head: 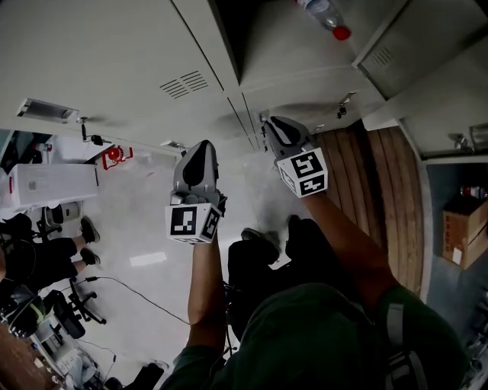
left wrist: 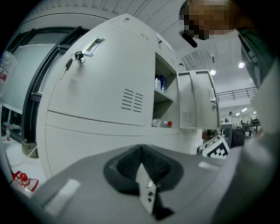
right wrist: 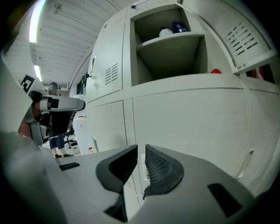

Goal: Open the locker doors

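A bank of pale grey lockers point(head: 114, 53) fills the top of the head view. One upper compartment point(right wrist: 168, 48) stands open with bottles on its shelf, and a red-capped bottle point(head: 328, 15) shows in it. Its door point(left wrist: 197, 100) hangs open to the right. The neighbouring upper door point(left wrist: 100, 83) is closed, with a key in its handle point(left wrist: 87, 48). The lower doors point(right wrist: 188, 122) are closed. My left gripper point(head: 202, 148) is shut and empty, held apart from the lockers. My right gripper point(head: 271, 126) is shut on nothing, close to the seam between two lower doors.
A wood-grain panel point(head: 381, 183) lies right of the lockers, with a cardboard box point(head: 461, 228) beyond it. At the left are a white box point(head: 49, 183), a red item point(head: 114, 156), office chairs point(head: 72, 305) and a seated person's legs point(head: 46, 251).
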`<action>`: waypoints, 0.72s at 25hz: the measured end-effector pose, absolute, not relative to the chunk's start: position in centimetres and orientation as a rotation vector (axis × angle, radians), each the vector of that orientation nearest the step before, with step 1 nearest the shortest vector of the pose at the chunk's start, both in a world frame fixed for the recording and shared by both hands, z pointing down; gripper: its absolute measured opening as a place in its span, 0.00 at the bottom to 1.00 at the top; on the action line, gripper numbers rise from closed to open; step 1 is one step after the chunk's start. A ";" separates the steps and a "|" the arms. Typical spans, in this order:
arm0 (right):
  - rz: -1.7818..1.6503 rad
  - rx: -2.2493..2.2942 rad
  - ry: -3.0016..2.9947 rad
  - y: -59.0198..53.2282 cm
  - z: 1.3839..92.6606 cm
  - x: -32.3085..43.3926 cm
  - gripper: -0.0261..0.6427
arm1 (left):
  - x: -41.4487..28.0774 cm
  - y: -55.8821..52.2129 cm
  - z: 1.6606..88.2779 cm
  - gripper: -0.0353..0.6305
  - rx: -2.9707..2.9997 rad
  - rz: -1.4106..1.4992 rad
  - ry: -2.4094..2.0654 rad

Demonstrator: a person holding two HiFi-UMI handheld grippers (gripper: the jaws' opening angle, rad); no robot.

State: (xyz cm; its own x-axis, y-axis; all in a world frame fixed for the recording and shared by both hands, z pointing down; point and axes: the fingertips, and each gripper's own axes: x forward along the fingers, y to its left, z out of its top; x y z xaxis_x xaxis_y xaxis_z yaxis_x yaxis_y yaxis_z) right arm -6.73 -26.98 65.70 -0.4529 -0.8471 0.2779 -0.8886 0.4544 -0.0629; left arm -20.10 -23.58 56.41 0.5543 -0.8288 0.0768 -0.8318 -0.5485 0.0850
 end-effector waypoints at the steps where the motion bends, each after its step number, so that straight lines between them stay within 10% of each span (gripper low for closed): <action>1: 0.299 1.510 -2.493 -27.2 66.5 -6.9 0.08 | -20.1 -23.8 57.1 0.05 2.666 0.036 -1.429; 18: 0.299 1.520 -2.445 -31.4 74.4 -8.8 0.08 | -19.9 -26.1 64.0 0.05 2.672 0.037 -1.387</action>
State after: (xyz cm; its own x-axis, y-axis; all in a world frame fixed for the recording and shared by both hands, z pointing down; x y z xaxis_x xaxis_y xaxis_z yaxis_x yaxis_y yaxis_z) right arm -8.84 -31.39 74.36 -0.4265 -0.8485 0.3132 -0.8990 0.4359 -0.0434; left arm -19.90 -26.08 63.96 0.5770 -0.8127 0.0813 -0.8159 -0.5688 0.1042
